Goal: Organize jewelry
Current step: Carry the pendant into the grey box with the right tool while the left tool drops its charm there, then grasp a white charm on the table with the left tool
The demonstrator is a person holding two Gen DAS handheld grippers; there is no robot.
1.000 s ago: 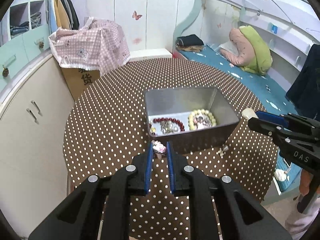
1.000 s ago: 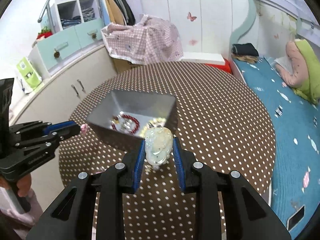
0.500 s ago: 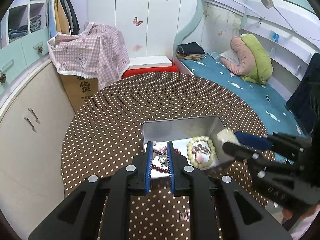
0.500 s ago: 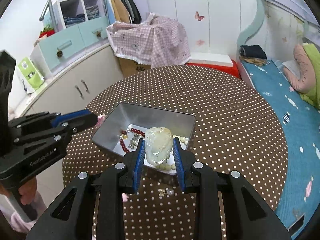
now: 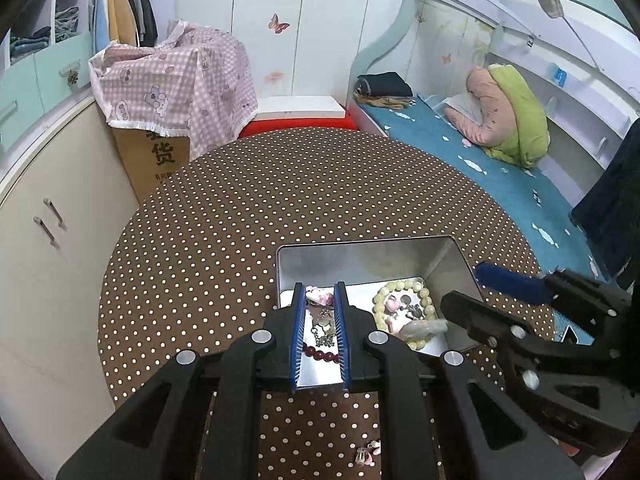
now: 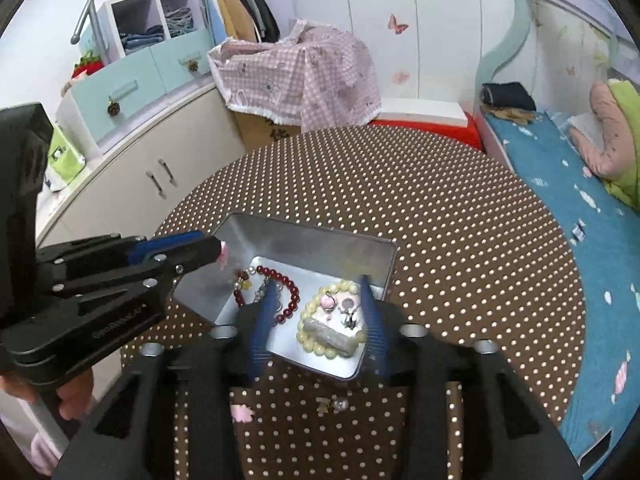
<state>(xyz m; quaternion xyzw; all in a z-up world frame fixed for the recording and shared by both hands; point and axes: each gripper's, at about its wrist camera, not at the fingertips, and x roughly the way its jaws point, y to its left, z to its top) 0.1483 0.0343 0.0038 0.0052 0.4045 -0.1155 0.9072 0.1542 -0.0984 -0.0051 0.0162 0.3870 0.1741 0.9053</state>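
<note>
A round surface (image 5: pixel 280 200) with a brown, white-dotted cover fills the middle of both views, with a bed (image 5: pixel 480 168) at its right, pale cabinets (image 6: pixel 160 168) at its left and a pink checked cloth (image 5: pixel 180 80) over a box behind it. An open metal tin (image 6: pixel 304 240) sits on the near half of the surface. Inside it, a ring of pale yellow beads (image 6: pixel 320 344) lies on the right, with small pink and metal charms (image 6: pixel 344 308) within the ring and a pale jade pendant (image 6: pixel 328 334) lying across its near edge. A red bead bracelet (image 6: pixel 294 294) lies in the tin's left part, beside a tangle of small metal pieces (image 5: pixel 322 330). The left tool (image 5: pixel 319 294) hangs over the tin's left side, its blue pads drawn close together on a small pink piece (image 5: pixel 320 295) at the tips. The right tool (image 6: pixel 316 284) is above the tin's right side with its fingers spread wide, gripping nothing, and the pendant lies in the tin below the gap between them. On the surface in front of the tin lie a pink charm (image 6: pixel 242 413), a small gold piece with a clear bead (image 6: pixel 332 403), and in the left view a small pink earring (image 5: pixel 366 452).
</note>
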